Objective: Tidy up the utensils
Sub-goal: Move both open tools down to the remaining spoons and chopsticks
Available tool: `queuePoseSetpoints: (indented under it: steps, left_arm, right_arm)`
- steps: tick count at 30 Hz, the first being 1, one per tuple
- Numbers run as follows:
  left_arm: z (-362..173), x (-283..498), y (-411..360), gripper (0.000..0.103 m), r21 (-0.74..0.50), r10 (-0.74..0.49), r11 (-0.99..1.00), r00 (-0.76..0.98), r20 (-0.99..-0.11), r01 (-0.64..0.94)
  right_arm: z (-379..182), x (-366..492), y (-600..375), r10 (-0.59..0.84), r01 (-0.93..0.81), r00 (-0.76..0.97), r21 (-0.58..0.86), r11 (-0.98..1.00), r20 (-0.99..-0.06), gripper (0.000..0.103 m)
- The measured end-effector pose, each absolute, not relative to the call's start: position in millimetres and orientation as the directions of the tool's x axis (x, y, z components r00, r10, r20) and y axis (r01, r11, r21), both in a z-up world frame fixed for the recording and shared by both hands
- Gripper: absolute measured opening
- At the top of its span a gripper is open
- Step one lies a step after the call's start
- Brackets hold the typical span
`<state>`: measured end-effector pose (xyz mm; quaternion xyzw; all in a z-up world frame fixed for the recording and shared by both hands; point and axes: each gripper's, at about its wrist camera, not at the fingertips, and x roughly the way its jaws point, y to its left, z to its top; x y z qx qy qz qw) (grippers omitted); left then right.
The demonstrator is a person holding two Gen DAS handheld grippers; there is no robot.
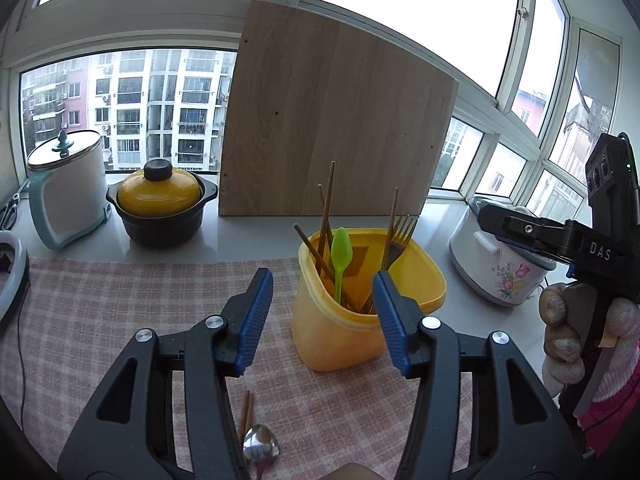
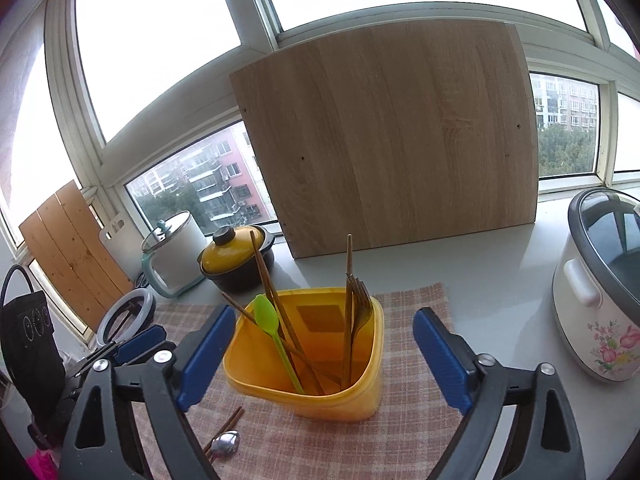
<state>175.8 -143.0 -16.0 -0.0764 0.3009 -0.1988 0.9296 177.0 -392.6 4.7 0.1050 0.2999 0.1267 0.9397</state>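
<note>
A yellow plastic holder [image 1: 340, 336] [image 2: 352, 396] stands on a pink checked cloth [image 1: 100, 312] [image 2: 408, 440]. It holds a green spoon [image 1: 341, 254] [image 2: 267, 318], a dark fork [image 1: 400, 240] [image 2: 360, 304] and several brown chopsticks [image 1: 326, 216] [image 2: 264, 272]. A metal spoon [image 1: 261, 446] [image 2: 226, 442] and a pair of chopsticks [image 1: 245, 416] [image 2: 226, 426] lie on the cloth in front of the holder. My left gripper [image 1: 323, 292] is open and empty, just before the holder. My right gripper [image 2: 324, 332] is open and empty, above and astride the holder.
A wooden board [image 1: 340, 120] [image 2: 392, 136] leans on the window behind the holder. A yellow-lidded black pot [image 1: 162, 208] [image 2: 236, 260] and a white lidded container [image 1: 68, 184] [image 2: 176, 252] stand at the left. A floral rice cooker [image 1: 500, 264] [image 2: 600, 300] stands at the right.
</note>
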Motion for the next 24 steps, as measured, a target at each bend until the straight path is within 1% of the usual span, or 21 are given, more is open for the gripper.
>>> queuePoseSetpoints:
  steps: [1,4,11,17,22,24]
  left_arm:
    - [-16,173,-138,0.059,-0.254,-0.409,0.912,0.741,-0.533,0.32]
    - [-16,165,-123,0.059,-0.236,-0.398,0.918,0.735,-0.549,0.32]
    - [-28,146,-85,0.059,-0.188,-0.353,0.934,0.715,-0.604,0.302]
    - [-45,129,-54,0.059,-0.192,-0.344,0.937,0.675,-0.653,0.291]
    - [-59,114,-45,0.059,-0.14,-0.325,0.935,0.624,-0.711,0.327]
    - [-64,107,-41,0.059,-0.153,-0.335,0.93,0.598,-0.728,0.335]
  right_arm:
    - [6,172,-391,0.298,-0.178,0.792,0.265,0.948,-0.533,0.103]
    - [7,161,-385,0.297,-0.189,0.789,0.248,0.95,-0.539,0.103]
    - [-1,133,-377,0.323,-0.205,0.791,0.274,0.94,-0.519,0.103]
    - [-18,121,-358,0.386,-0.249,0.721,0.305,0.919,-0.576,0.103]
    - [-41,119,-339,0.427,-0.266,0.643,0.338,0.903,-0.636,0.102]
    - [-52,118,-332,0.45,-0.265,0.609,0.368,0.892,-0.654,0.101]
